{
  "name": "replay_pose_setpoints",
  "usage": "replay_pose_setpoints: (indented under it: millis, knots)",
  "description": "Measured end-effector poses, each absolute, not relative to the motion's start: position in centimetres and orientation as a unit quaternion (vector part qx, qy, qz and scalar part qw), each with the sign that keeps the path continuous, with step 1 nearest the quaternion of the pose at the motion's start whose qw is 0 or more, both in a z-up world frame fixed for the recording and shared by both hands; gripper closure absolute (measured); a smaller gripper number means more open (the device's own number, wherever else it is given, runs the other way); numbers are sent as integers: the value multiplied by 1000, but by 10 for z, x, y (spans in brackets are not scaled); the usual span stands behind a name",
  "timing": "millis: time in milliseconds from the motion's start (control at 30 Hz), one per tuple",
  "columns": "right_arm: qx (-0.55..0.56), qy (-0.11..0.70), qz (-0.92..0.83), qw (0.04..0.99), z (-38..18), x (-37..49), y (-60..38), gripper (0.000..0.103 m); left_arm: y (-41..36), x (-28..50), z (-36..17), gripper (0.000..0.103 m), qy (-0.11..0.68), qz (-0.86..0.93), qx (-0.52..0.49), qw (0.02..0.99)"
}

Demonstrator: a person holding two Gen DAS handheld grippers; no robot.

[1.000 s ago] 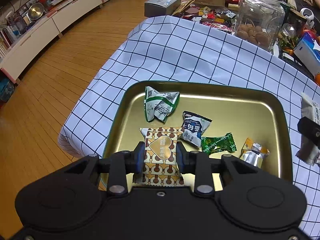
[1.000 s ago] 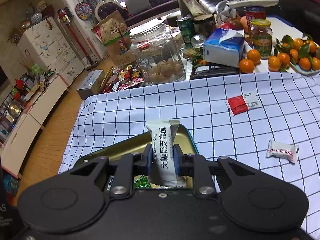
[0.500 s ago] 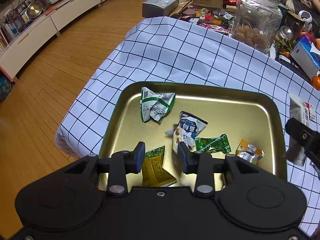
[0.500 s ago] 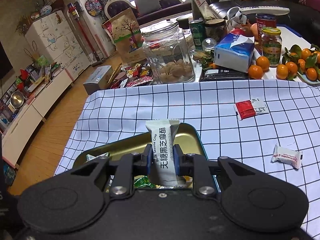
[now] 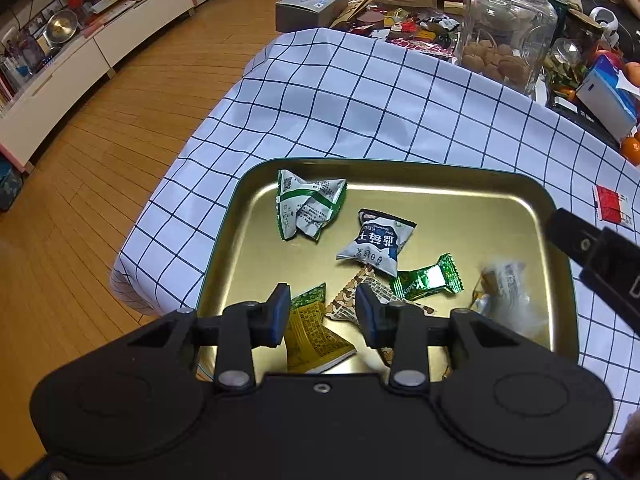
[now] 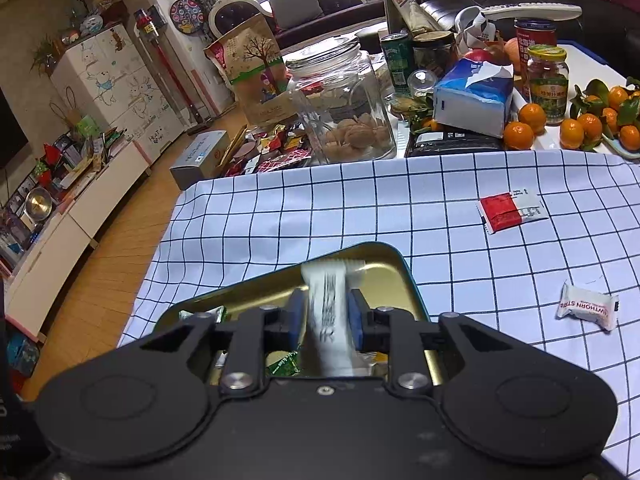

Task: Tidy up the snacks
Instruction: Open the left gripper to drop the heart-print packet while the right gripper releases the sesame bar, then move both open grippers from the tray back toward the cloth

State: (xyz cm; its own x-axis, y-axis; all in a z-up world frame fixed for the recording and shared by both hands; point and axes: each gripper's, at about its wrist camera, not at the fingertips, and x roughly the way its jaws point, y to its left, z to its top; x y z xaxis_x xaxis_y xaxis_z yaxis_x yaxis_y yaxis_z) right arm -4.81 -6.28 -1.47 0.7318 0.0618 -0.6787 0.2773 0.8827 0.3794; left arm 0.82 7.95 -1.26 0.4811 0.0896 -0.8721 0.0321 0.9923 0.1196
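In the left wrist view, the left gripper (image 5: 322, 314) has its jaws apart and nothing is between them. It hangs over the near edge of the gold tray (image 5: 440, 200), which lies on the checked tablecloth (image 5: 340, 100). Below the gap are a yellow-green packet (image 5: 310, 334) and a brown patterned packet (image 5: 374, 294), both lying on the tray floor. Farther in lie a green-striped white packet (image 5: 308, 210), a blue-white packet (image 5: 378, 246) and a green candy (image 5: 428, 278). At the right side of the tray a white packet (image 5: 504, 292) looks blurred, just under the black tip of the right gripper (image 5: 592, 248).

In the right wrist view, the right gripper (image 6: 326, 314) is over the far corner of the tray (image 6: 408, 280). Its jaws stand a little apart, and the white sesame packet (image 6: 330, 320) between them is blurred; I cannot tell if the pads grip it. On the cloth to the right lie a red-white sachet (image 6: 512, 212) and a white candy (image 6: 586, 310), well apart from the tray.
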Motion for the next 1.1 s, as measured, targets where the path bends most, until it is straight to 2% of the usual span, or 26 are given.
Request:
replay_pose_setpoints:
  millis: [633, 1100]
  knots:
    - [189, 365, -84, 908, -6, -74, -94, 48, 79, -2, -2, 56, 494, 8, 71, 867]
    - [165, 360, -143, 907, 11, -152, -153, 48, 58, -40, 24, 56, 452, -21, 56, 890]
